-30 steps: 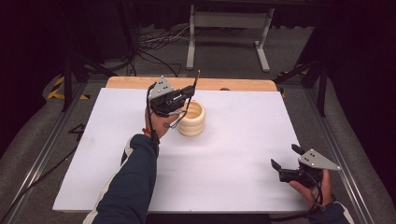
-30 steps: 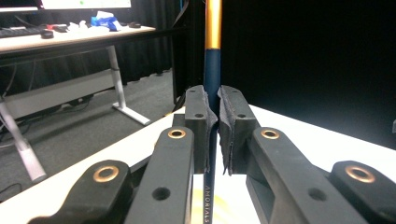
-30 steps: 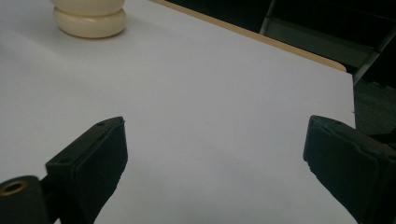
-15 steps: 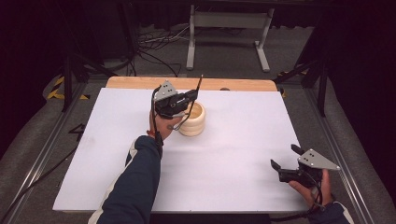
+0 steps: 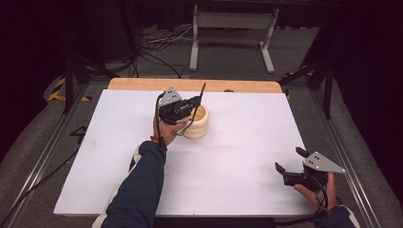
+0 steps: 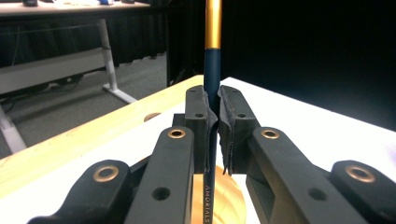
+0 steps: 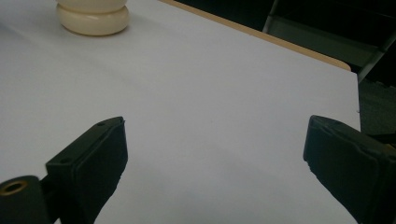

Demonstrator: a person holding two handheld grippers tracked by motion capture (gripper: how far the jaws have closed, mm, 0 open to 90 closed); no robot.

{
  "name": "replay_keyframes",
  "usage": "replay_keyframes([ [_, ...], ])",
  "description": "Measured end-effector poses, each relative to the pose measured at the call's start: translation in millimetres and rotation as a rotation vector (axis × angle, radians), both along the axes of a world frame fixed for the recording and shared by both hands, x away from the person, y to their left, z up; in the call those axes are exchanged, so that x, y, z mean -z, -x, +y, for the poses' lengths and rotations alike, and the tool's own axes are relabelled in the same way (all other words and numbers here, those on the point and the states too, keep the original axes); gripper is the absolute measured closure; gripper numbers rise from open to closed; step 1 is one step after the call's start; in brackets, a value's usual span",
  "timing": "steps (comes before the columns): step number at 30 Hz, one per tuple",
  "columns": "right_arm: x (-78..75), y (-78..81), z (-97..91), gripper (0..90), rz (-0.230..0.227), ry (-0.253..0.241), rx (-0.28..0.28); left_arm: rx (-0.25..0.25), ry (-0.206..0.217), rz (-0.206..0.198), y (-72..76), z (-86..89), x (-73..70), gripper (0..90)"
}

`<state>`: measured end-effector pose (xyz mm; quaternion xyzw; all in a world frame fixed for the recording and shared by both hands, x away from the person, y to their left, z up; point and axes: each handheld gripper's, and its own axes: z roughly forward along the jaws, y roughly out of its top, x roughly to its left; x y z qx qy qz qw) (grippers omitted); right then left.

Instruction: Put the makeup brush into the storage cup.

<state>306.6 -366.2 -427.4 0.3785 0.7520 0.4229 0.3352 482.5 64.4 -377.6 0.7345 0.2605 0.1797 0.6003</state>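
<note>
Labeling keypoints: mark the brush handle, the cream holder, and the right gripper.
brush handle (image 6: pixel 211 79), left gripper view, dark blue shaft above the pads
cream holder (image 5: pixel 200 127), high view, outer wall
right gripper (image 7: pixel 215 158), right gripper view, midway between its open jaws

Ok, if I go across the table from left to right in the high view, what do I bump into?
Left gripper shut on a thin dark stick → cream ringed pot right beneath it → a long bare stretch of white table → right gripper, open, held low near the right edge.
</note>
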Motion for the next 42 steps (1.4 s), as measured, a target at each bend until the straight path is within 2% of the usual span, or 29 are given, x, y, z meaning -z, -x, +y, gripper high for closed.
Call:
replay_keyframes([
  [3,0.1,0.1,0.4,6.8,0.001,0.001,-0.001,0.003,-0.010,0.009,-0.7,0.3,5.1,82.7],
  [6,0.3,0.0,0.6,6.8,0.003,0.003,-0.001,-0.001,0.004,0.020,-1.2,1.7,7.2,82.7],
  [14,0.3,-0.1,1.6,6.8,0.003,0.006,-0.006,0.000,-0.017,0.027,0.9,0.7,13.2,82.7],
  [16,0.3,0.0,1.7,6.8,0.005,0.002,-0.008,0.002,-0.016,0.044,1.7,1.6,17.7,82.7],
  [20,0.4,-0.2,1.9,6.8,0.005,0.003,-0.008,-0.002,-0.012,0.047,1.8,3.4,17.8,82.7],
  [22,0.3,-0.5,2.3,6.9,0.004,0.006,-0.009,-0.002,-0.020,0.040,2.0,3.5,16.4,82.7],
  [30,0.3,-0.3,2.4,6.9,0.005,0.006,-0.011,0.000,-0.039,0.052,3.9,2.4,19.3,82.6],
  [42,0.4,-0.7,2.8,6.8,0.006,0.006,-0.013,-0.012,-0.037,0.054,3.3,5.0,18.5,82.5],
])
